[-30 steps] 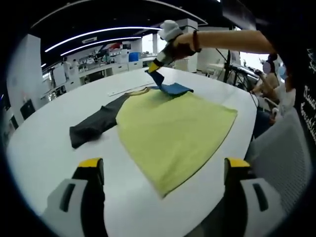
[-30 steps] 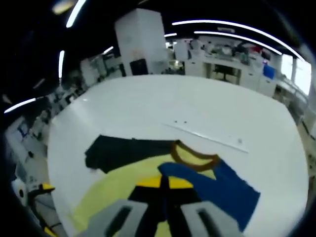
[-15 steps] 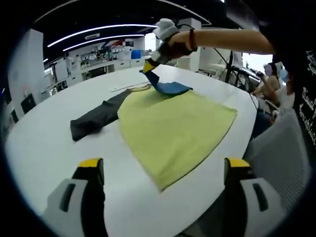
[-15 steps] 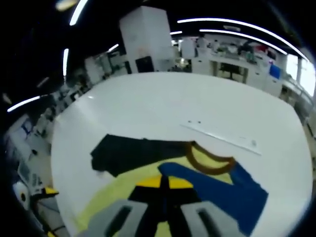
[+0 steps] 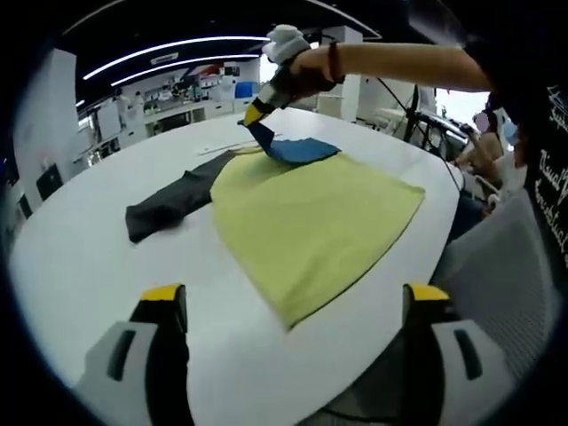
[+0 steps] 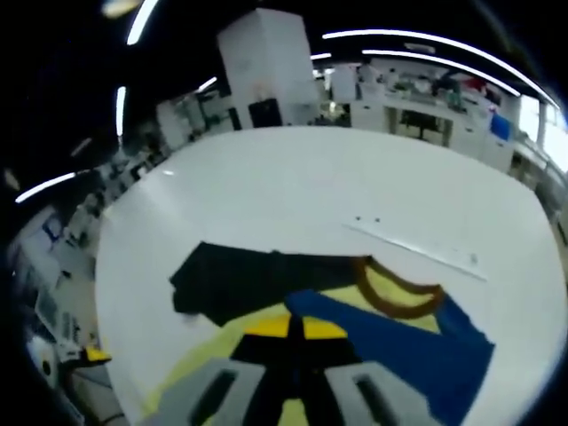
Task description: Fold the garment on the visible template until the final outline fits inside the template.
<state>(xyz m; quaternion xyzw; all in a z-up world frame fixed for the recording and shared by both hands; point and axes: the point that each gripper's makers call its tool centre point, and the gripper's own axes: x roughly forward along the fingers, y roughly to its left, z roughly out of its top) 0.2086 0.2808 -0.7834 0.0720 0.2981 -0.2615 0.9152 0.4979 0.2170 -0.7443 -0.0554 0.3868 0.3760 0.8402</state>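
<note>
Barely begun: right gripper (image 5: 255, 112), jaws pinched on blue sleeve (image 5: 297, 149) at 12 o'clock; dark sleeve (image 5: 173, 204) unfolded at 10. Left gripper (image 5: 293, 306) jaws wide, idle.

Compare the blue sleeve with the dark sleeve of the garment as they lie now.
The blue sleeve is lifted at its tip, pinched in the right gripper, and folded over the yellow body. The dark sleeve lies flat on the white table, spread outward, with no gripper on it. Both join the same yellow garment near the brown collar.
</note>
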